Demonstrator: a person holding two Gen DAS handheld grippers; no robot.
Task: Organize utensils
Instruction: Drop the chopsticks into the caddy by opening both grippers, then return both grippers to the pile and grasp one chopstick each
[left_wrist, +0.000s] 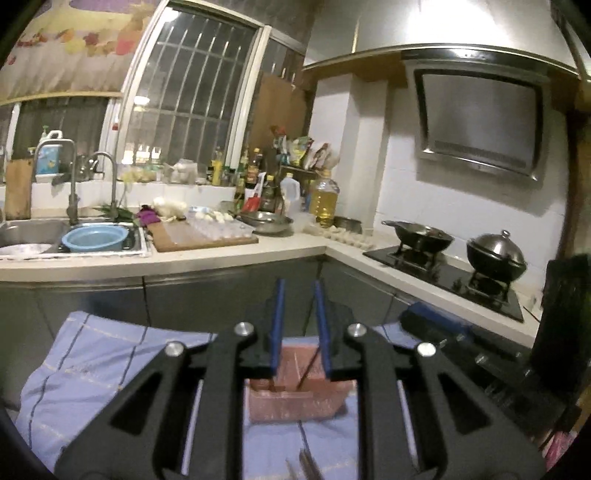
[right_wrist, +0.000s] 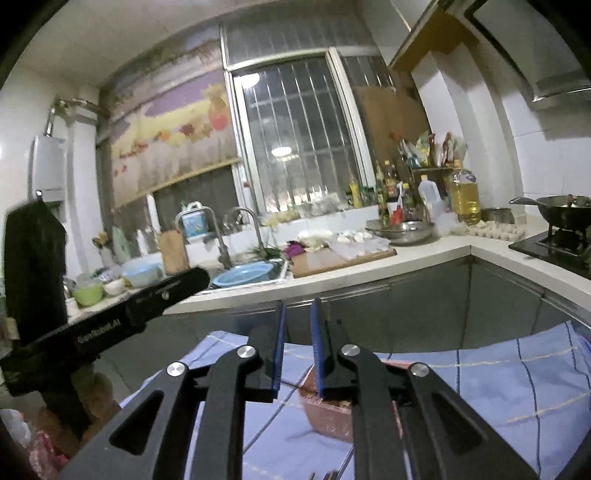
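Observation:
A pink plastic utensil box (left_wrist: 295, 402) stands on a blue checked cloth (left_wrist: 110, 354), just beyond and below my left gripper (left_wrist: 299, 284). A thin dark stick leans inside the box. The left jaws stand a narrow gap apart with nothing between the blue pads. In the right wrist view the same pink box (right_wrist: 328, 417) lies under my right gripper (right_wrist: 299, 304), whose jaws are also slightly apart and empty. Dark utensil ends (left_wrist: 306, 461) show on the cloth at the bottom edge, mostly hidden by the gripper.
Beyond the cloth runs a kitchen counter (left_wrist: 258, 254) with a sink (left_wrist: 33, 236), a blue basin (left_wrist: 94, 238), a cutting board (left_wrist: 203, 240), bottles and a metal bowl. A gas hob (left_wrist: 443, 277) with a wok and a lidded pot is at the right.

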